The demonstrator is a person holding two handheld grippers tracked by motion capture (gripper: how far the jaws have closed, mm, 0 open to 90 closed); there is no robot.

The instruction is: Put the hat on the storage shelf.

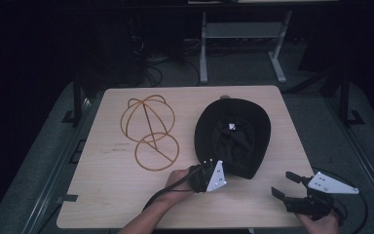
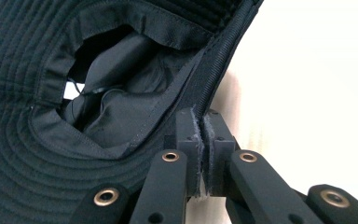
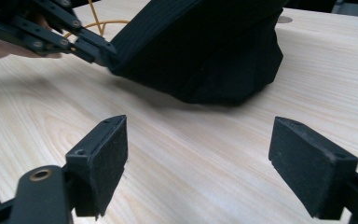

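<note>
Table [image 1: 102, 195], hat [image 2: 37, 154] brim between left jaws

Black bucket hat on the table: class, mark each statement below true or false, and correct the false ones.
1. The left gripper is shut on the hat's brim. True.
2. The right gripper holds the hat's other side. False: it is open, apart from the hat, over bare table.
3. The hat lies with its inside facing up. True.
4. The gold wire stand sits inside the hat. False: it lies on the table to the hat's left, apart from it.
</note>
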